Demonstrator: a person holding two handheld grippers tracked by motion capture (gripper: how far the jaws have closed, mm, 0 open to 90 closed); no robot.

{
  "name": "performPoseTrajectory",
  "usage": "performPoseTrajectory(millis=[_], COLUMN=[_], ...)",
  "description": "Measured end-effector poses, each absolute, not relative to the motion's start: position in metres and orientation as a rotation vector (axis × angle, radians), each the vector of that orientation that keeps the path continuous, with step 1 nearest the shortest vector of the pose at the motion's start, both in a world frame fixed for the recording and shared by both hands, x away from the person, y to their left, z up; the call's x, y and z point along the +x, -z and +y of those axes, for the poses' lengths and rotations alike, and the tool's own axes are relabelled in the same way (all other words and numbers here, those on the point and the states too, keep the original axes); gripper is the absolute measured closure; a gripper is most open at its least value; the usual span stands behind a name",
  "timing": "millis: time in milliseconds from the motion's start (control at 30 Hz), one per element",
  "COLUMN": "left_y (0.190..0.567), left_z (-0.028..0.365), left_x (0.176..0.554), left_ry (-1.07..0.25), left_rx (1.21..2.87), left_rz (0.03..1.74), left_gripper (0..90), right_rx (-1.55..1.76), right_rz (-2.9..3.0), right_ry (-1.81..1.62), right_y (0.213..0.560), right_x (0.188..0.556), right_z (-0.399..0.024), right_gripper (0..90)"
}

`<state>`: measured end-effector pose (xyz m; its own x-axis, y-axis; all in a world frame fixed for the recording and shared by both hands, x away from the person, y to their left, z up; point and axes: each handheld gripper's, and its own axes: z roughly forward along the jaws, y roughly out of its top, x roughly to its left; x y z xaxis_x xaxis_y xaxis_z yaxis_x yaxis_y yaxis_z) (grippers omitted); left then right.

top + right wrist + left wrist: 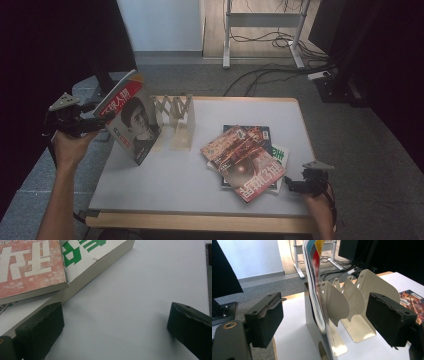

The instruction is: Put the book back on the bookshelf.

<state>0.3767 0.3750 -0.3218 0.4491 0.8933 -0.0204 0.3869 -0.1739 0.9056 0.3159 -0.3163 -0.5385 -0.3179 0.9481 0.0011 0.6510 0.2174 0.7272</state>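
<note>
With one magazine [131, 119] standing in the end slot of the white rack [176, 120] between my wide, untouching left gripper [322, 322] jaws, my empty right gripper [112, 335] gapes beside the remaining pile [246, 157].

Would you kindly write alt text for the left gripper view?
A magazine stands on edge in a cream accordion book rack, between the open black jaws of the left gripper, which do not touch it. The rack sits on a white table.

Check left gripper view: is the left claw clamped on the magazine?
No. The left claw stands open, both pads clear of the magazine standing in the rack.
</note>
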Motion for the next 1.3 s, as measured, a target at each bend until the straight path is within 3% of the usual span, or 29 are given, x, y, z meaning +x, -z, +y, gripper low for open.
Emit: performPoseTrajectory(millis=[700, 1033, 1300], left_y=[0.334, 0.338, 0.353], left_z=[0.373, 0.339, 0.299], left_x=[0.332, 0.31, 0.316], left_ry=[-0.591, -0.522, -0.452], left_rx=[1.815, 1.888, 1.955], left_rz=[0.973, 0.859, 0.765], left_gripper=[2.2, 0.8, 0.0], right_rx=[1.475, 1.474, 1.475], right_rz=[2.049, 2.049, 2.049], right_ry=[-0.884, -0.884, -0.884], right_y=[0.539, 0.539, 0.539], right_x=[0.316, 0.316, 0.316], right_z=[-0.316, -0.316, -0.316], right_gripper=[0.6, 0.6, 0.6])
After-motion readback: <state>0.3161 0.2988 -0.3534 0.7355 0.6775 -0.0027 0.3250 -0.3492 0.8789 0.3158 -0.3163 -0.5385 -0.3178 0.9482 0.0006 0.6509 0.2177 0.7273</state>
